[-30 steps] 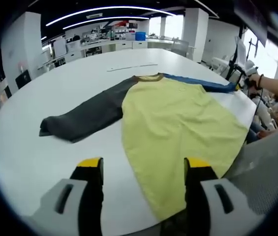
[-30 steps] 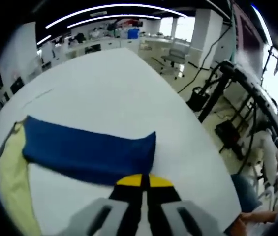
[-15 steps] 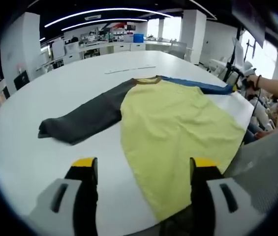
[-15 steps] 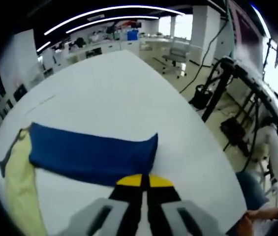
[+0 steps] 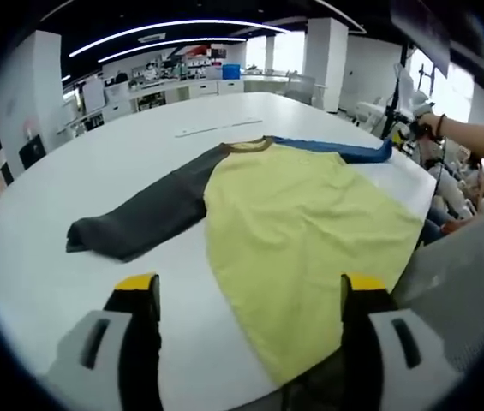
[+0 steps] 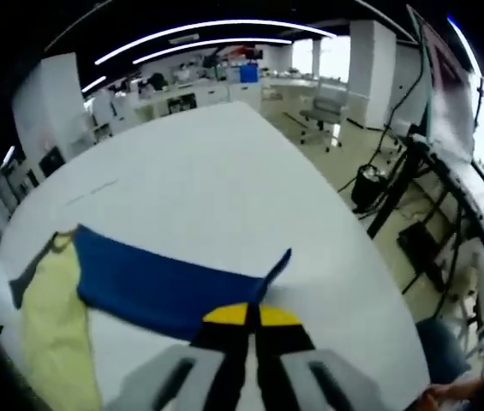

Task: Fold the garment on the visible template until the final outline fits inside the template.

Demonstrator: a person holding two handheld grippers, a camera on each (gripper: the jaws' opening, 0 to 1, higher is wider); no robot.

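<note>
The white table (image 5: 44,257) carries the garment (image 5: 301,223) spread flat, yellow body toward the near edge, where its hem drops over the rim and is cut off from sight. No template outline can be made out on the tabletop. The dark grey sleeve (image 5: 139,218) lies stretched out to the left. The blue sleeve (image 6: 164,278) reaches the other way, its cuff corner lifted off the table. The right gripper (image 6: 247,315) has its yellow-tipped jaws pressed together on that cuff; the pinched cloth itself is hidden behind them. The left gripper (image 5: 246,295) hovers above the near table edge, jaws spread wide and holding nothing.
</note>
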